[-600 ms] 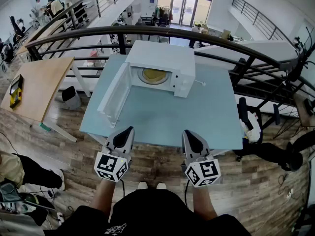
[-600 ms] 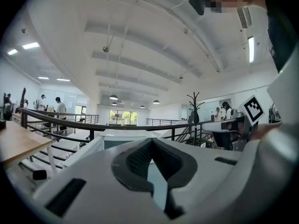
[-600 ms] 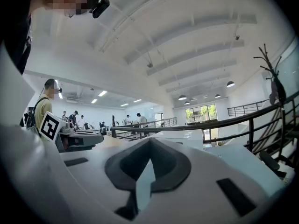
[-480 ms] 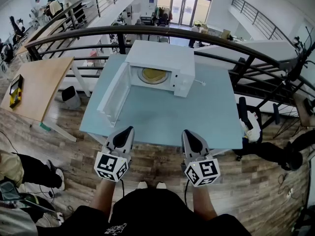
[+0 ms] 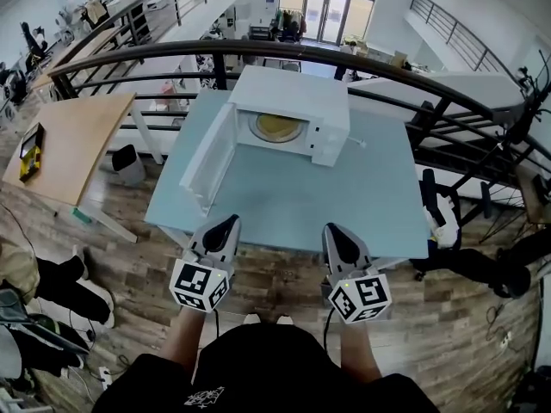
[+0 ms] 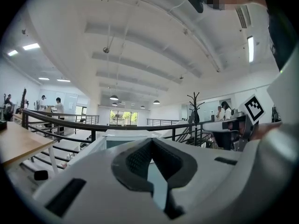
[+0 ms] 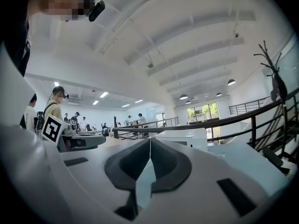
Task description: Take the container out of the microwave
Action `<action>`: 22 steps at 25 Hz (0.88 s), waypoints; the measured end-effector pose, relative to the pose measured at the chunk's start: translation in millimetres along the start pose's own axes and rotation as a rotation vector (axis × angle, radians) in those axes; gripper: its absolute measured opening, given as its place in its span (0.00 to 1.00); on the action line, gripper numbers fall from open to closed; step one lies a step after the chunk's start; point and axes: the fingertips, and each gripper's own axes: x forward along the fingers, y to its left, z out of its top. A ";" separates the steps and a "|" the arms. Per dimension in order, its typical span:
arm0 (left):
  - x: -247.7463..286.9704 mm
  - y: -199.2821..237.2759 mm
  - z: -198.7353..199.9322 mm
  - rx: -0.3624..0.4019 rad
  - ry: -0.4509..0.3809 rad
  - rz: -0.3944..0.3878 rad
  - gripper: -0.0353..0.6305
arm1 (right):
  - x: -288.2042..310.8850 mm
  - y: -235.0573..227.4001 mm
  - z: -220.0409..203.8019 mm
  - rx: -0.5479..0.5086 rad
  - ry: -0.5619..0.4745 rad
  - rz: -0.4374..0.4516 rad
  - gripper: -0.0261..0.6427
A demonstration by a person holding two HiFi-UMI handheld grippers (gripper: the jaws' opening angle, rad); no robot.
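A white microwave stands at the far side of the pale blue table, its door swung open to the left. Inside it lies a round yellowish container. My left gripper and right gripper hover side by side at the table's near edge, well short of the microwave. Both are shut with nothing between the jaws. In the left gripper view the microwave shows just past the tips of my left gripper. The right gripper view has the microwave behind my right gripper.
A dark metal railing curves behind the table. A wooden desk stands to the left, a bin beside it. People sit at the far left on the floor. Black chairs are at the right.
The head view has shifted slightly, so the table and microwave sit a bit lower and to the right. Both grippers stay shut at the near table edge.
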 end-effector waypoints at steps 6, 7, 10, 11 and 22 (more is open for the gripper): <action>-15.0 13.0 -7.0 0.000 0.009 0.000 0.06 | 6.7 18.7 -4.3 0.004 0.003 0.016 0.05; -18.2 16.0 -7.8 0.001 0.010 0.001 0.06 | 8.1 23.3 -4.7 0.005 0.002 0.021 0.05; -27.7 26.5 -12.3 -0.005 0.007 0.009 0.06 | 11.0 36.7 -9.0 0.002 0.006 0.028 0.05; -29.9 29.9 -13.9 -0.008 0.007 0.010 0.06 | 11.6 40.0 -10.5 0.000 0.008 0.028 0.05; -51.7 49.5 -23.9 -0.024 0.021 0.009 0.06 | 16.1 65.2 -20.3 -0.004 0.034 0.018 0.05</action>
